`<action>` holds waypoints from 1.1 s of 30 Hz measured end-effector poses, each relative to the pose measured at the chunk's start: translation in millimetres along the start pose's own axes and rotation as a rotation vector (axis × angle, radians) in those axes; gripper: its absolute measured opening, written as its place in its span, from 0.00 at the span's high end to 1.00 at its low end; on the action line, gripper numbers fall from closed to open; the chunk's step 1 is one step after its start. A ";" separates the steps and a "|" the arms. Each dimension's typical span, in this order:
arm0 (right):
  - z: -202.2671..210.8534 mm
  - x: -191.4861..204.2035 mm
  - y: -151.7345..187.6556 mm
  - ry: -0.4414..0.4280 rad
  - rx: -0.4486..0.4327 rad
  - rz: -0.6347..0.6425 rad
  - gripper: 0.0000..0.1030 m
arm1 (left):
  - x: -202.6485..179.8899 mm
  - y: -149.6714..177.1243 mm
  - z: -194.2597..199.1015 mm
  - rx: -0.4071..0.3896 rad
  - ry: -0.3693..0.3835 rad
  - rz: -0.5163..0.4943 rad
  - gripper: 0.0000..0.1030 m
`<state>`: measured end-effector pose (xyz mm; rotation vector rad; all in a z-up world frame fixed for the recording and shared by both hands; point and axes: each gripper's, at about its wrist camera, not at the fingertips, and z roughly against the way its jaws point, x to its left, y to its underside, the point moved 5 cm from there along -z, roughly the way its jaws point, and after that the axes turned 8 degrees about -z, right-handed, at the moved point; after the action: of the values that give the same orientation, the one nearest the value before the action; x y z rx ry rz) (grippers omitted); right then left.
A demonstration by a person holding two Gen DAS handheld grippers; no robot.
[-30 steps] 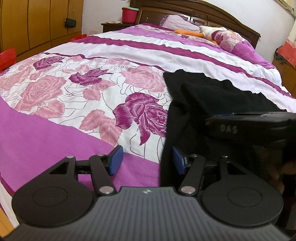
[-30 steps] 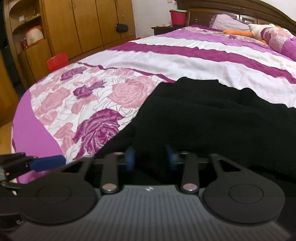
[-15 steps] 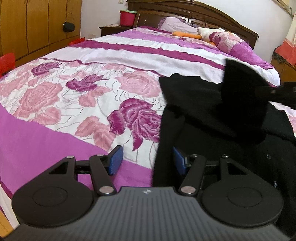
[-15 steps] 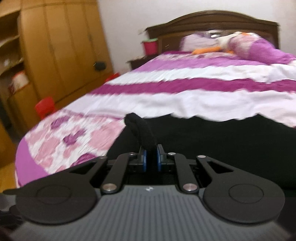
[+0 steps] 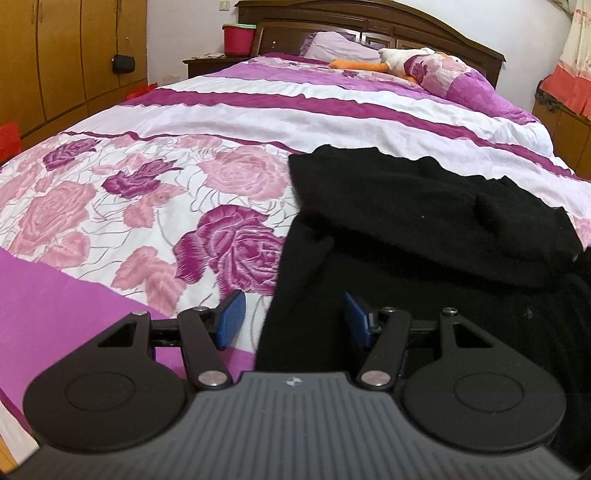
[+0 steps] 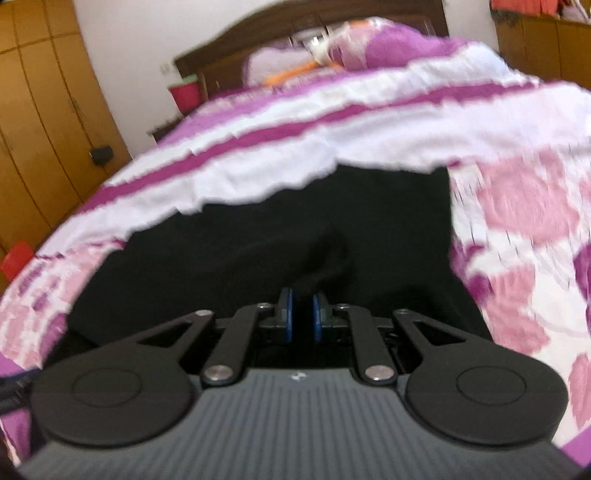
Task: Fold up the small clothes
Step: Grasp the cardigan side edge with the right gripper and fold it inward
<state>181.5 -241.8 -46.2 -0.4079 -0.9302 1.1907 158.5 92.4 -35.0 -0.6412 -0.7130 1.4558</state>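
A black garment (image 5: 413, 221) lies on the floral purple and white bedspread (image 5: 147, 184), partly folded over itself. My left gripper (image 5: 293, 319) is open, low over the garment's near left edge, its right pad over the cloth and its left pad over the bedspread. In the blurred right wrist view, my right gripper (image 6: 301, 314) is shut on a bunched fold of the black garment (image 6: 325, 258) and holds it over the rest of the cloth.
Pillows and a plush duck (image 5: 402, 61) lie by the dark wooden headboard (image 5: 369, 18). A red bin (image 5: 238, 38) stands on a nightstand. Wooden wardrobes (image 5: 55, 55) line the left wall. A cabinet (image 5: 565, 122) stands at the right.
My right gripper shut on a fold of the garment, lifted it and carried it to the right across the cloth. The left gripper stayed open and barely moved.
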 end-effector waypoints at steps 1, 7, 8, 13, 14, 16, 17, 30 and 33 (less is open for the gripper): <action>-1.7 -5.2 2.4 0.001 0.010 -0.008 0.85 | -2.1 -0.9 0.0 -0.001 0.004 -0.005 0.37; 14.3 -9.4 -1.8 0.037 -0.014 0.032 0.60 | -10.1 -8.7 -1.8 -0.011 0.004 -0.034 0.37; 19.3 -10.1 -5.4 0.033 -0.032 0.031 0.53 | -11.4 -11.2 -2.3 -0.016 0.005 -0.036 0.37; 18.1 -11.3 -22.6 0.009 -0.086 0.035 0.47 | -17.0 -28.1 -6.3 -0.042 0.017 -0.024 0.37; 12.7 -12.2 -25.6 0.012 -0.090 0.033 0.47 | -18.5 -32.1 -7.4 -0.047 0.021 -0.022 0.37; -2.8 -15.4 -31.0 0.023 -0.091 0.024 0.47 | -20.6 -37.9 -10.0 -0.058 0.024 -0.019 0.37; -9.6 -17.0 -32.3 0.031 -0.088 0.019 0.47 | -22.0 -41.3 -11.7 -0.065 0.027 -0.020 0.37; -2.8 14.7 -58.4 -0.108 -0.187 0.045 0.90 | -43.0 -75.6 -49.7 -0.234 -0.012 0.005 0.37; 18.9 16.2 -71.6 -0.088 -0.310 0.078 0.91 | -45.2 -80.5 -65.1 -0.280 -0.033 0.017 0.37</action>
<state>211.2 -256.1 22.0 -0.6489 -1.1898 1.1439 260.8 47.8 -17.6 -0.8407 -0.9498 1.3967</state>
